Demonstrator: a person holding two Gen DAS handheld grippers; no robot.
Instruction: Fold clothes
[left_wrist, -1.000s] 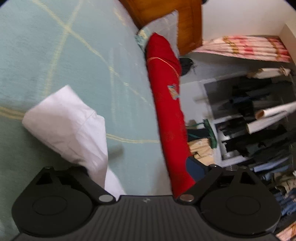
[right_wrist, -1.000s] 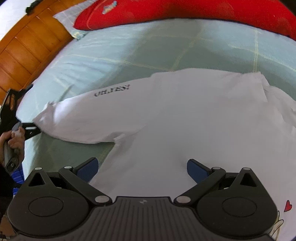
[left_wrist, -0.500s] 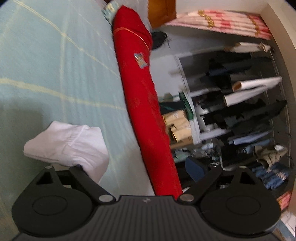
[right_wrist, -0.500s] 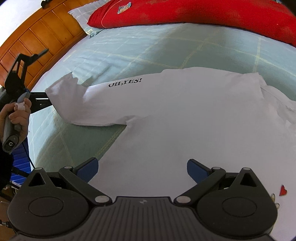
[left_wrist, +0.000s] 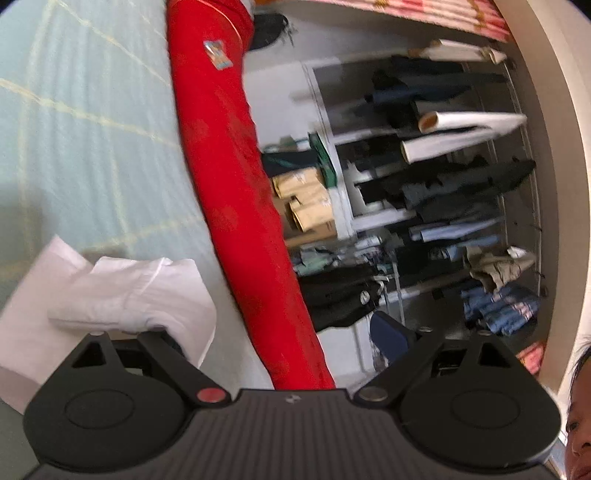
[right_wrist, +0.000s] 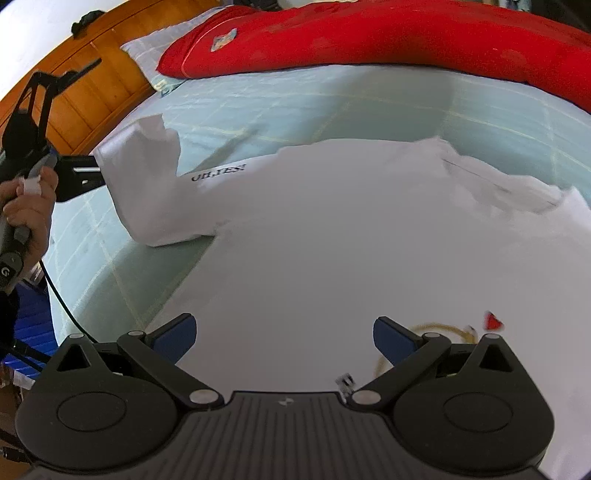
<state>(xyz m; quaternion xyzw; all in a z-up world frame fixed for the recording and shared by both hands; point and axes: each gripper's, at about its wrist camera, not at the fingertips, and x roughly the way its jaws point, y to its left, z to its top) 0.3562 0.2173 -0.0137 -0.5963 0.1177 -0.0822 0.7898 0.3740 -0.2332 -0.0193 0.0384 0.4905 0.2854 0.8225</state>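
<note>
A white T-shirt (right_wrist: 332, 229) with black lettering lies spread on the pale green bed sheet (right_wrist: 332, 107). Its sleeve (right_wrist: 144, 184) is raised off the bed at the left. In the left wrist view the sleeve (left_wrist: 122, 295) drapes over my left gripper's (left_wrist: 280, 332) left finger, which it hides; the right finger (left_wrist: 389, 332) stands far apart, so the jaws are wide. In the right wrist view the left gripper's black frame touches the sleeve's edge. My right gripper (right_wrist: 282, 338) is open and empty, low over the shirt's body.
A long red bolster (right_wrist: 369, 40) lies along the bed's far edge, also in the left wrist view (left_wrist: 229, 184). A wooden headboard (right_wrist: 85, 92) is at left. Shelves and hanging clothes (left_wrist: 443, 203) stand beyond the bed. A person's face (left_wrist: 580, 424) is at the corner.
The left gripper has risen and swung, lifting the sleeve off the sheet and carrying it inward over the shirt. The right gripper has shifted a little; more of the shirt's print shows.
</note>
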